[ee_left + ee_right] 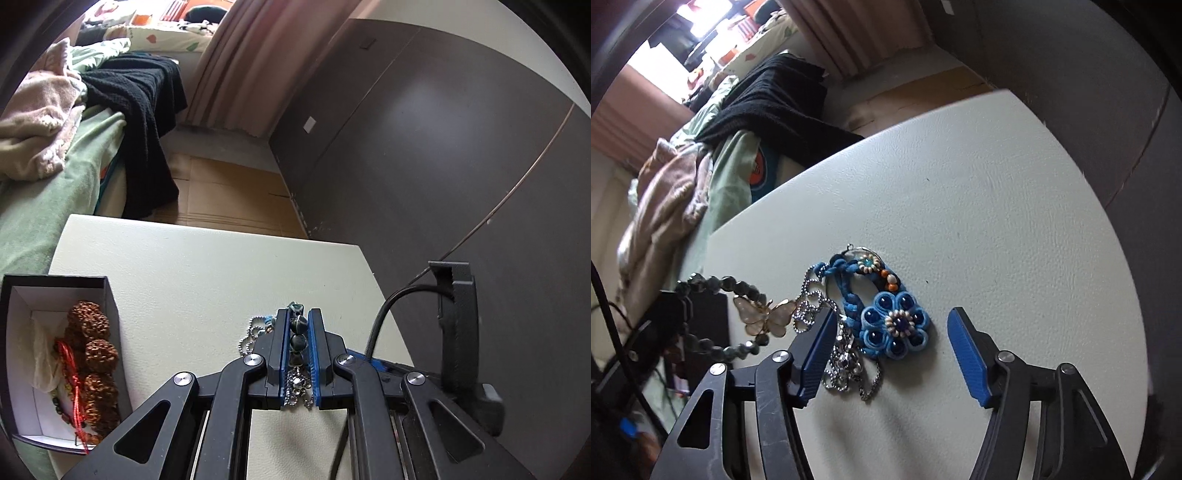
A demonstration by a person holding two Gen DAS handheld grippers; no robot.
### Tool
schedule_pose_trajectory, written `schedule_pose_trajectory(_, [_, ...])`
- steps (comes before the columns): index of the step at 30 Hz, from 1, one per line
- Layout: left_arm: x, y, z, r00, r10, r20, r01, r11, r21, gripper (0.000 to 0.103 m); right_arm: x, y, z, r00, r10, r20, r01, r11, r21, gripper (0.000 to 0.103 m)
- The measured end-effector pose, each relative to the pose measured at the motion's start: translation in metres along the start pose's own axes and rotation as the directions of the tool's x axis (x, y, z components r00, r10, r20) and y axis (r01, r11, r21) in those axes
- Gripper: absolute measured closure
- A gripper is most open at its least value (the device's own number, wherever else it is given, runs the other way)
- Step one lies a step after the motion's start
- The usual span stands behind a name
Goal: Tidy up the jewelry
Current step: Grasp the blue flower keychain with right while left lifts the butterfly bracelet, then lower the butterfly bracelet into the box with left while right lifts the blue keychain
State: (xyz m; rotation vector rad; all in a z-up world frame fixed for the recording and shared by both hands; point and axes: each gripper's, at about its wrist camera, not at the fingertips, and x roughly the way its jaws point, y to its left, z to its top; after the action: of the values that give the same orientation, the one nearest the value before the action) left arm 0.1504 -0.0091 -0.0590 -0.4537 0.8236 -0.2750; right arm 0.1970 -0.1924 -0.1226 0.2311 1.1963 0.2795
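Two tongs work one jewelry pile on the desk (960, 192). Step in hand, by judgement: lifting the dark bead bracelet (298, 332) for transfer to the box (107, 291), which sits left of the pile. Left tongs (298, 321) are narrow, clamped on that bracelet. Right tongs (892, 325) are wide, straddling the blue flower pendant (895, 325), one finger touching the silver chain (846, 365). Next move calls for untangling before lifting.

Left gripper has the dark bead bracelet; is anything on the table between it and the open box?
Nothing visible. The left gripper is shut on the bead bracelet, and bare table lies between it and the open box, which already holds brown beads.
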Motion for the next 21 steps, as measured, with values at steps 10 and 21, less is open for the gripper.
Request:
schedule_pose_trajectory(10, [0.033, 0.003, -0.023, 0.980, 0.124, -0.153, -0.119, 0.992, 0.043, 0.093, -0.017, -0.004, -0.003, 0.999, 0.034, 0.016, -0.034, 0.999, 0.007, 0.081])
schedule_pose_trajectory(21, [0.005, 0.020, -0.018, 0.973, 0.230, -0.030, -0.230, 0.973, -0.001, 0.093, -0.051, -0.019, -0.013, 0.978, 0.192, 0.075, -0.198, 0.977, 0.074, 0.081])
